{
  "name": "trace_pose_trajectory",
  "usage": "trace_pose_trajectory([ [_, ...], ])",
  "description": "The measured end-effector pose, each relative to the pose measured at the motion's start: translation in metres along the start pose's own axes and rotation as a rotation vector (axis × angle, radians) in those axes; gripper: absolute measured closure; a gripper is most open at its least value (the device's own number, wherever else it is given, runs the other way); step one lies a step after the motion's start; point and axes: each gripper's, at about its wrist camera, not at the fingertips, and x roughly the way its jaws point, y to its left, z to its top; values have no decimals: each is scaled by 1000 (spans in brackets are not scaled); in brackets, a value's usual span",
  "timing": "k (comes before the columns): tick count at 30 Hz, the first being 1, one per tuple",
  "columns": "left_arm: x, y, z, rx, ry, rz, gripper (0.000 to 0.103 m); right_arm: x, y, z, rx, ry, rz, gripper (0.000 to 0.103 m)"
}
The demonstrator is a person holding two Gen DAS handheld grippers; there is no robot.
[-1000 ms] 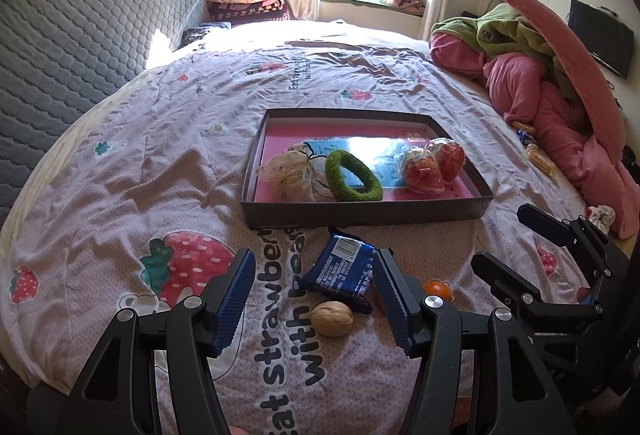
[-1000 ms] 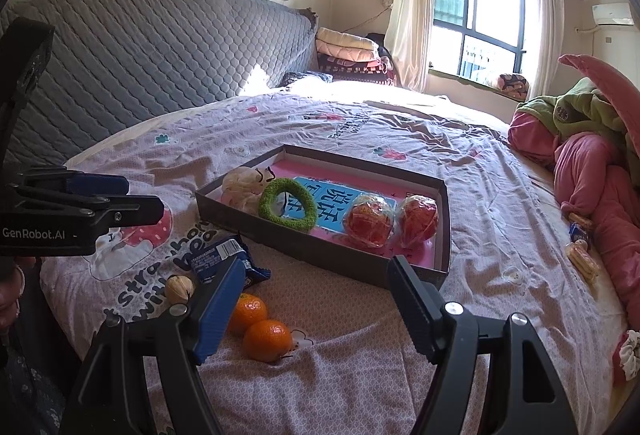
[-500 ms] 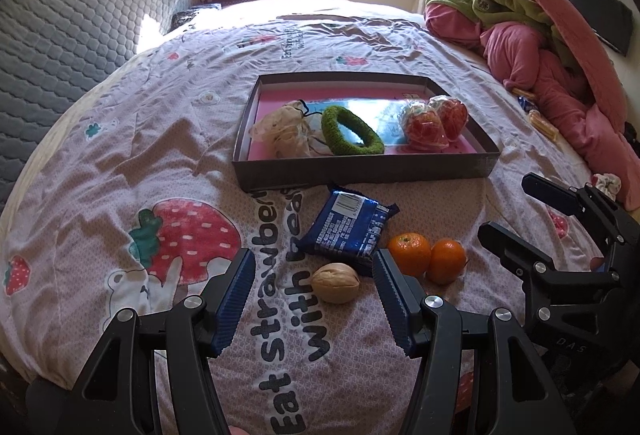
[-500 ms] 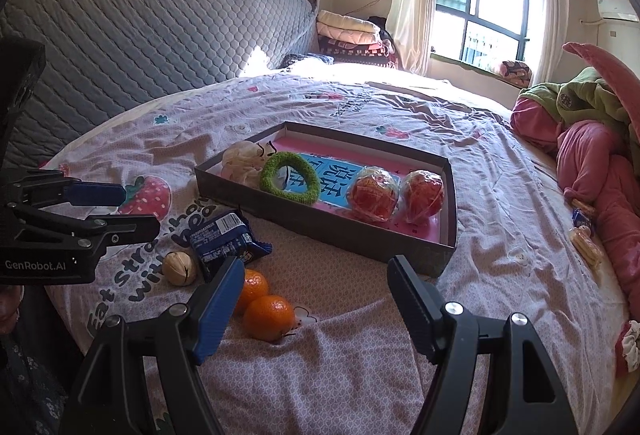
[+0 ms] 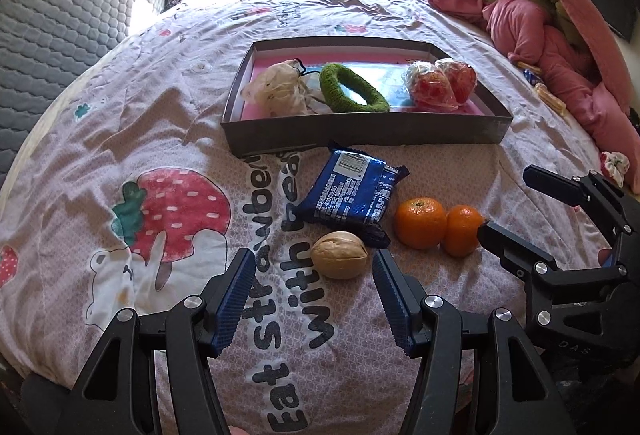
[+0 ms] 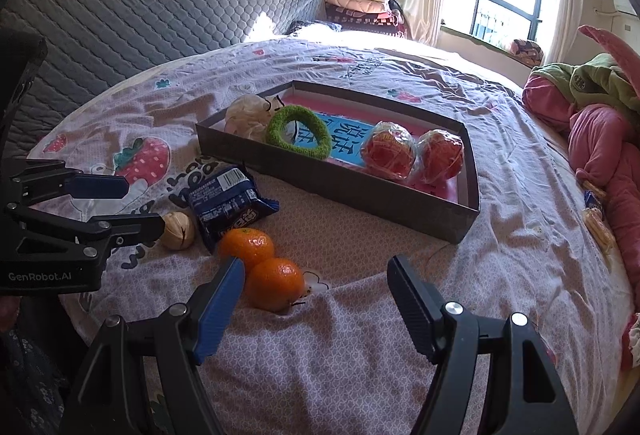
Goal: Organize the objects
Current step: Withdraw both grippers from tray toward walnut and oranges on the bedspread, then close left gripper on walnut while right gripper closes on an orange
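Observation:
On the bedspread a walnut [image 5: 339, 254] lies just ahead of my left gripper [image 5: 314, 267], which is open and empty. Beyond the nut lies a blue snack packet [image 5: 354, 193] and to its right two oranges [image 5: 420, 223]. A shallow grey box [image 5: 360, 135] with a pink floor holds a pale mesh bag [image 5: 276, 91], a green ring [image 5: 352, 89] and two wrapped red fruits [image 5: 440, 85]. My right gripper [image 6: 316, 277] is open above the bed, its left finger beside the nearer orange [image 6: 274, 283]. The walnut [image 6: 178, 231] sits by the left gripper's tip.
A grey quilted headboard [image 6: 140, 23] rises at the left. Pink and green bedding [image 5: 552, 35] is heaped at the right edge of the bed. Folded blankets [image 6: 356, 7] are stacked below the window. The near edge of the bed lies just under both grippers.
Both grippers have sunk and tilted further down toward the bed. The walnut, packet and oranges now look larger and closer. Both jaws stand as wide as before.

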Motion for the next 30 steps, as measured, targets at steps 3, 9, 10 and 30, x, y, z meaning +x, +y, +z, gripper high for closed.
trace_pose_trajectory([
  [3,2,0,-1,1,5,-2,40,1,1,0,-5,3,3,30],
  [9,7,-2,-3,7,17,-8,40,6,3,-2,-9,22,13,30],
  [10,7,-2,-3,7,17,-9,40,7,3,-2,-8,24,15,30],
  [30,27,1,-3,-12,34,-35,40,34,14,-9,-53,87,39,30],
])
